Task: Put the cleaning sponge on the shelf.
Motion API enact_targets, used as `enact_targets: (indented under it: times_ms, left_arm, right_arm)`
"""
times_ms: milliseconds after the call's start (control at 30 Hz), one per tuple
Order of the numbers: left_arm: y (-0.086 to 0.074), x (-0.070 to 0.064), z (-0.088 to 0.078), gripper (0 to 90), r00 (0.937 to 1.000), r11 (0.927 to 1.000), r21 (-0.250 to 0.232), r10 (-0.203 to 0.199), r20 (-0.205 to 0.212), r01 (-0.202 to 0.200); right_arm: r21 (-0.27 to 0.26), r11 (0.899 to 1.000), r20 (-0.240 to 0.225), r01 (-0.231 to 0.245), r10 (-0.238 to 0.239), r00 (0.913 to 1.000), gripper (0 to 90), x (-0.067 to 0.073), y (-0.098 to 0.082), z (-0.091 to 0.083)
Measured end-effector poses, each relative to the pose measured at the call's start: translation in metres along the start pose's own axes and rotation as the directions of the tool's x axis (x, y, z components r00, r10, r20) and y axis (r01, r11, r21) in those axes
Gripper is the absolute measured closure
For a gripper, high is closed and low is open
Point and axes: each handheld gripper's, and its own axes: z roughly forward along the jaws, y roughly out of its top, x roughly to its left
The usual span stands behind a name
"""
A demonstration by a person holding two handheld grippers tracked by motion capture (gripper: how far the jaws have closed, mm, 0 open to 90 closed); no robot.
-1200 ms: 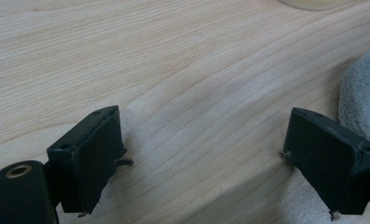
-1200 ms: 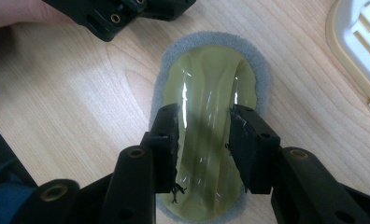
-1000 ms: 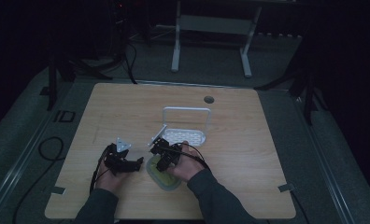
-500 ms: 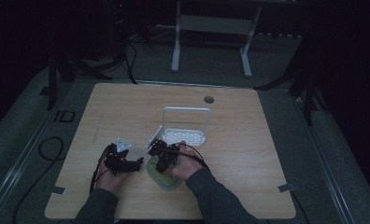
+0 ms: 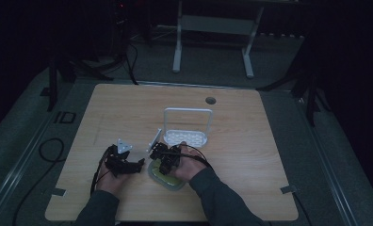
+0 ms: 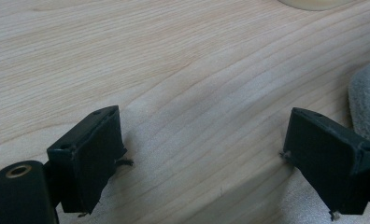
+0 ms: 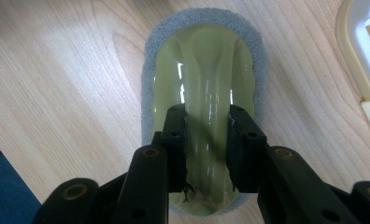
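The right hand-held gripper [image 7: 206, 135] is clamped on the raised ridge of a pale green scrubber [image 7: 204, 79] with a grey sponge base, which lies flat on the wooden table [image 5: 269, 141] near the front edge. Its 2 jaws press the ridge from both sides. The left hand-held gripper [image 6: 202, 154] sits just beside it, low over bare wood, jaws spread wide with nothing between them. A white rack [image 5: 187, 136] stands just behind the scrubber.

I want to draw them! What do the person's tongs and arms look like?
Both tongs, left and right, are black, each with two flat, blocky jaws. A grey three-cornered plate tops the left one. Thin black cables trail behind. The sleeves are dark.
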Motion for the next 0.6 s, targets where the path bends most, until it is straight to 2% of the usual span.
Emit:
enact_targets:
  times_ms: [200,600]
  left_arm:
    - [0.000,0.000,0.000,11.9,1.0000,1.0000,0.001,0.000,0.000,0.000]
    - [0.000,0.000,0.000,11.9,1.0000,1.0000,0.001,0.000,0.000,0.000]
  right_arm:
    - [0.009,0.998,0.028,0.063,-0.064,0.9976,71.3,-0.001,-0.004,-0.003]
    - [0.026,0.986,0.078,0.166,-0.167,0.9829,71.4,-0.008,-0.012,-0.005]
